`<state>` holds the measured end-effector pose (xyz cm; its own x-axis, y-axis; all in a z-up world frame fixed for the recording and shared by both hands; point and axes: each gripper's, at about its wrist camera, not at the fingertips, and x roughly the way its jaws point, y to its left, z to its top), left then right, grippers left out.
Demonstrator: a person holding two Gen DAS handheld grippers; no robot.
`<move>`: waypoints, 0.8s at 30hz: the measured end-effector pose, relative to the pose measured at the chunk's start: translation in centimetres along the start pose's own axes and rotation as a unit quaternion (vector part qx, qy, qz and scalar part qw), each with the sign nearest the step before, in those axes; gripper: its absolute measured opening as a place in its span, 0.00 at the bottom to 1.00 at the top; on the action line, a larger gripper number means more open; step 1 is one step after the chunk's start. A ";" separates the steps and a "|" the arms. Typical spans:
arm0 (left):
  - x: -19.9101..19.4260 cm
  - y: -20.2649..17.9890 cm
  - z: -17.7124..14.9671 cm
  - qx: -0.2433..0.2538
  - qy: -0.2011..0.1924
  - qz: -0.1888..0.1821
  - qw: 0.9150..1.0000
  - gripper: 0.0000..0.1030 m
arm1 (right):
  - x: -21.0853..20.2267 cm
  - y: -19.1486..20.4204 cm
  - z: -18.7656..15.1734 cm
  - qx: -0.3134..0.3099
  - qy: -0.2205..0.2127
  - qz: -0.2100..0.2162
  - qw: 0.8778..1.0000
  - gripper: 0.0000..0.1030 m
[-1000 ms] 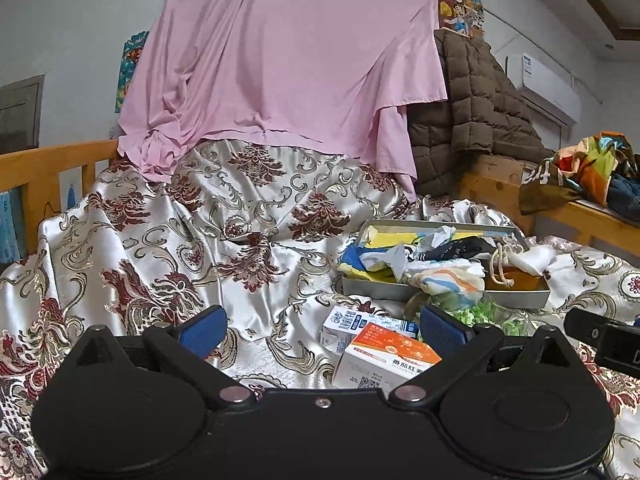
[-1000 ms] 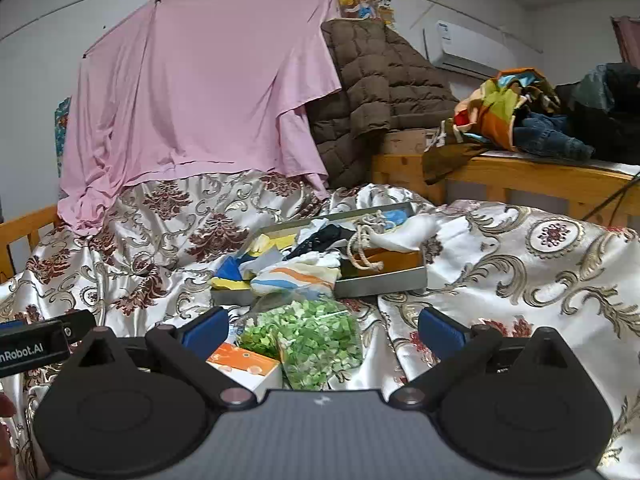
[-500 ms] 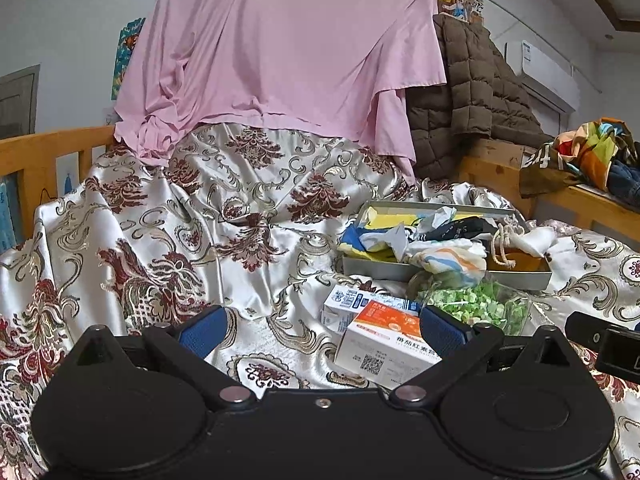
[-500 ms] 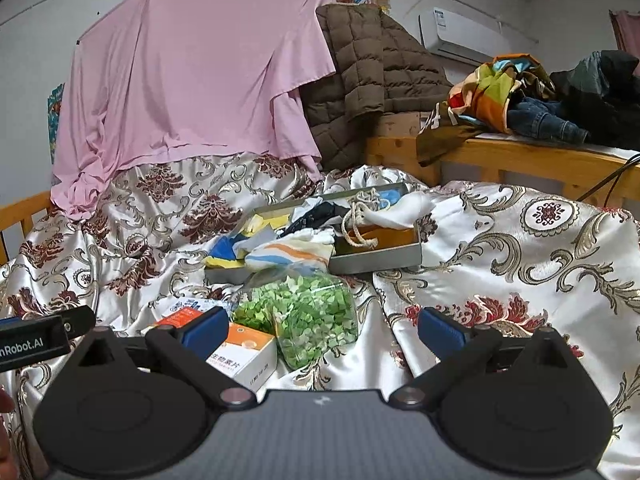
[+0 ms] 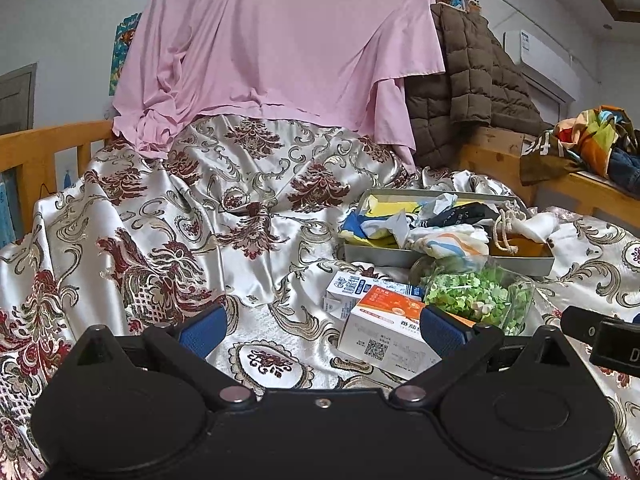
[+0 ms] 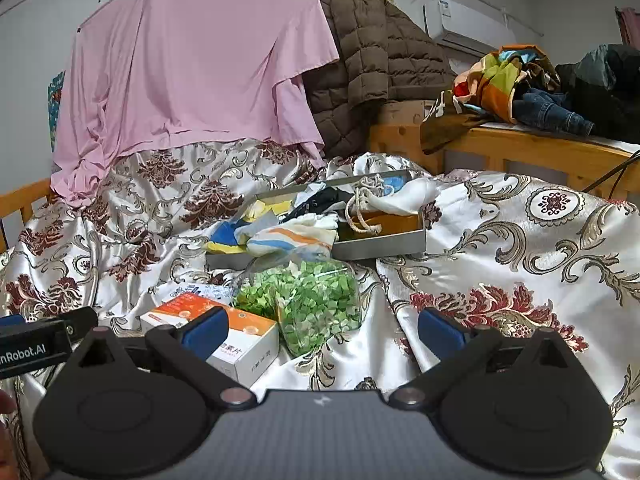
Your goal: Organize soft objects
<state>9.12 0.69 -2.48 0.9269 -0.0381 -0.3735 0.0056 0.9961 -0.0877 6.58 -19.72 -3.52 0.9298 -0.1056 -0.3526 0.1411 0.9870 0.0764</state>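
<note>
Soft cloths (image 6: 294, 236) lie heaped in a grey metal tray (image 6: 380, 246) on the patterned satin bedspread (image 6: 520, 240) ahead of me: a striped orange-and-blue one hangs over the tray's near edge, with yellow, blue and dark pieces behind it. A white drawstring bag (image 6: 384, 198) rests across the tray's right part, its cord looped over an orange surface inside.

Just in front of the tray sits a clear bag of green bits (image 6: 308, 304), touching an orange-and-white box (image 6: 224, 332) on its left. In the left view, a white-and-blue carton (image 5: 356, 290) lies against that box's far side.

My left gripper (image 5: 320, 330) is spread wide, nothing between its blue pads (image 5: 202, 330); its right pad overlaps the orange box in the picture, though I cannot tell if it touches. My right gripper (image 6: 320, 330) is likewise spread and empty, low over the bedspread with the green bag between its fingers in view.

A pink sheet (image 5: 280, 48) hangs behind, beside a brown quilted jacket (image 5: 468, 84).
</note>
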 end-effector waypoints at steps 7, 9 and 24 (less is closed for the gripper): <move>0.3 0.2 -0.4 -0.002 0.008 0.005 1.000 0.99 | 0.5 0.2 -0.3 -0.005 0.011 -0.007 1.000 1.00; 0.3 0.3 -0.5 -0.003 0.012 0.005 1.000 0.99 | 0.6 0.3 -0.3 -0.008 0.014 -0.007 1.000 1.00; 0.7 0.4 -0.9 0.000 0.020 0.017 1.000 0.99 | 0.9 0.5 -0.6 -0.019 0.027 -0.007 0.999 1.00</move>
<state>9.42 1.04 -3.61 0.9110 -0.0081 -0.4123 -0.0246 0.9970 -0.0738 7.31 -19.23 -4.36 0.9080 -0.1141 -0.4031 0.1403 0.9895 0.0360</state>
